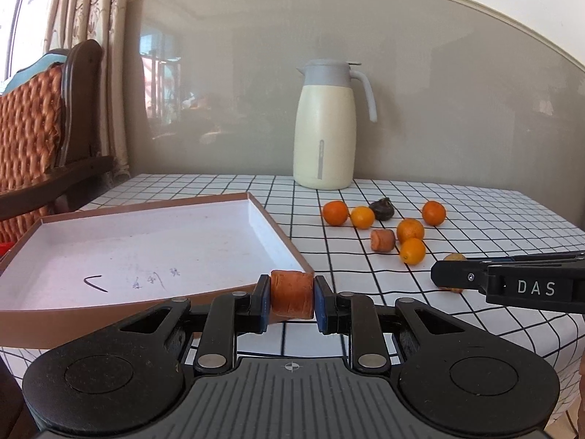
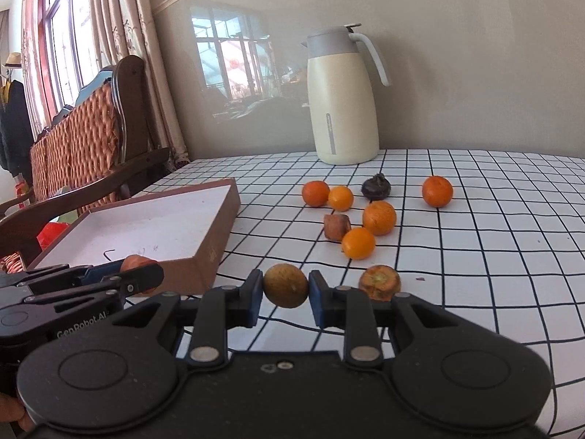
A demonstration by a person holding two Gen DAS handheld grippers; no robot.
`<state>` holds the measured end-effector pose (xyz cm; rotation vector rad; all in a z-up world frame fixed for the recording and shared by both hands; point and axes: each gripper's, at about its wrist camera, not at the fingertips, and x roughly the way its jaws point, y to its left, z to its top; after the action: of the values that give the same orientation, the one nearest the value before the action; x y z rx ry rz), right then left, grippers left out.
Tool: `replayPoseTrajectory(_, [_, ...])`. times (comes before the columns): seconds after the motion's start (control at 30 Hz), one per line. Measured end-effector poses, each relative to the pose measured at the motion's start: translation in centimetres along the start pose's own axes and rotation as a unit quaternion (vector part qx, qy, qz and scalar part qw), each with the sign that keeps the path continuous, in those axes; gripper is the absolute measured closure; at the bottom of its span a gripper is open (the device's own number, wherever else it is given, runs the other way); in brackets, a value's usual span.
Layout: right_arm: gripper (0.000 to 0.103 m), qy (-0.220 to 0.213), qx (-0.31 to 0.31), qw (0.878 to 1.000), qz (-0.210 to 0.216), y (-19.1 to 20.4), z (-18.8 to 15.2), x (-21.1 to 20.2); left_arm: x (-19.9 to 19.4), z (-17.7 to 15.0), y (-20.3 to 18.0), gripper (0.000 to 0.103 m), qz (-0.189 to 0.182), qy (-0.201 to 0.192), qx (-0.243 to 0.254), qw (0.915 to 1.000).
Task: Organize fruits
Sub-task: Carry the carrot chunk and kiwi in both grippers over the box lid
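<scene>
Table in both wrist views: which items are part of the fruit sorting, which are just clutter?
Job:
- box, empty
- carrot chunk, in left gripper
- brown round fruit, in right gripper
- five loose oranges
- dark fruit
- carrot pieces on the cloth

Bystanders:
- thermos jug
- wicker chair
- curtains

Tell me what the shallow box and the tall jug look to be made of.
Shallow box: looks like cardboard or paperboard. Thin brown walls, matte white inside with pen marks on the floor.

Tall jug: cream body with a smooth, slightly glossy coat, possibly painted metal or plastic; that can't be settled from its look. The grey lid and handle seem to be moulded plastic.
</scene>
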<state>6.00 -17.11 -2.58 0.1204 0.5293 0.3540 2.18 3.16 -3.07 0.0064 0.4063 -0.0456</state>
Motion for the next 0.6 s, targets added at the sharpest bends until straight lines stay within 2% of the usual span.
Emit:
replayPoseTrajectory(0.33, [0.084, -0.032, -0.025, 0.998, 0.046, 3.3, 0.8, 1.2, -1.4, 0.0, 4.7, 0.078, 0.049, -0.023, -0.037, 0.9979])
replayPoseTrajectory(0.6, [0.084, -0.062, -0.042, 0.995, 0.07, 5.7, 1.6, 2.2, -2.0, -0.2, 9.0, 0.078, 0.103, -0.037, -0.071, 0.9915])
